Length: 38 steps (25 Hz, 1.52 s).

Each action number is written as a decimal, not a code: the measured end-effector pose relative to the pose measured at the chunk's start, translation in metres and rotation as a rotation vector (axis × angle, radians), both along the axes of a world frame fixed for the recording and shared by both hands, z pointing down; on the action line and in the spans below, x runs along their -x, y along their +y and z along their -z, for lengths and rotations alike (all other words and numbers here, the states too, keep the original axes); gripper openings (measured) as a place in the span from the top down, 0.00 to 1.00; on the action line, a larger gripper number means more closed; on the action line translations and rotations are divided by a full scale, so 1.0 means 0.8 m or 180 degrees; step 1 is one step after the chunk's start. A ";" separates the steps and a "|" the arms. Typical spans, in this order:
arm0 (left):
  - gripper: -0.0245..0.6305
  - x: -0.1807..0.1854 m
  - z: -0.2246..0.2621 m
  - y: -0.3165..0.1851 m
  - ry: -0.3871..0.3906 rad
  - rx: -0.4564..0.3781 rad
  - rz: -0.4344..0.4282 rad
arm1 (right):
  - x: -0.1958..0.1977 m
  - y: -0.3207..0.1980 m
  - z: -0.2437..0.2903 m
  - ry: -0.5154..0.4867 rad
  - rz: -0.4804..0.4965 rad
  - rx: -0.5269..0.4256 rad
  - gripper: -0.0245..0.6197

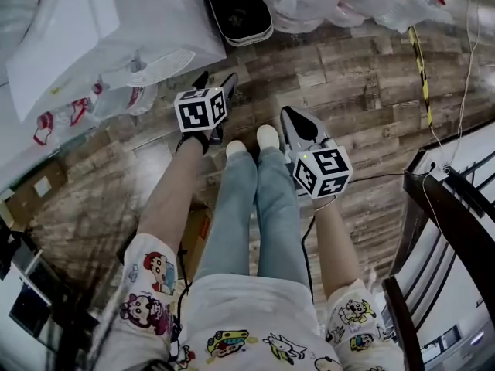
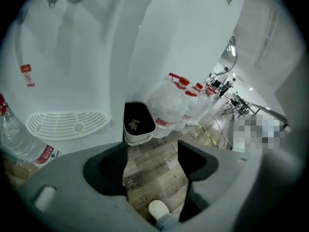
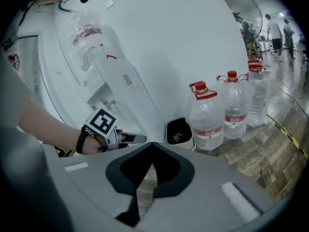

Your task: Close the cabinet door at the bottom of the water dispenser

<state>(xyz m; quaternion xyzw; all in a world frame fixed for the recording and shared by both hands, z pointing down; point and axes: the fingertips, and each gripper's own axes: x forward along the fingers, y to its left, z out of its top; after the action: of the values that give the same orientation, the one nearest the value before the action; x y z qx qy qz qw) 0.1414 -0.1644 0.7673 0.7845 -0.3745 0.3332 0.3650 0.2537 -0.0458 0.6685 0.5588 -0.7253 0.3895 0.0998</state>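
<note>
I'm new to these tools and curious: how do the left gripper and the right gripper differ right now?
The left gripper has its jaws apart, with floor showing between them; the right gripper has its jaws together. In the head view the left gripper sits nearer the water dispenser than the right gripper. Both hold nothing.

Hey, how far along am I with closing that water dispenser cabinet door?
Done: unclear; the cabinet door below the drip tray of the water dispenser cannot be made out. In hand: nothing; left gripper open, right gripper shut, both empty. Left: check the door and push it if ajar.
</note>
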 end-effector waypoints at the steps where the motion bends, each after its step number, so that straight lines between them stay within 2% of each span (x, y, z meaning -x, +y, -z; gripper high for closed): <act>1: 0.46 0.001 0.014 0.007 0.0043 -0.0021 -0.0024 | 0.001 0.002 0.013 0.0001 -0.0017 -0.0036 0.95; 11: 0.46 0.031 0.164 0.048 0.0402 -0.0365 -0.0132 | 0.025 0.006 0.167 -0.0017 -0.0186 -0.0592 0.94; 22: 0.49 0.059 0.396 0.060 0.1049 -0.1094 -0.0093 | 0.067 0.011 0.350 0.0103 0.0065 -0.1251 0.94; 26: 0.50 0.070 0.483 0.079 0.1283 -0.1384 -0.0079 | 0.083 0.026 0.419 0.0219 0.0283 -0.1511 0.94; 32: 0.54 0.092 0.589 0.133 0.1363 -0.1937 -0.0354 | 0.110 0.066 0.493 0.0285 0.0406 -0.1806 0.94; 38: 0.63 0.148 0.658 0.178 0.1431 -0.2368 -0.0172 | 0.133 0.080 0.541 0.0373 0.0626 -0.1972 0.95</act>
<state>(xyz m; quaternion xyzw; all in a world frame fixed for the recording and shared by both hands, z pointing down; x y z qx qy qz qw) 0.0232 -0.0223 0.2406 0.9252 -0.3596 0.0059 0.1211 0.1477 0.0185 0.2358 0.5113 -0.8528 0.1061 0.0039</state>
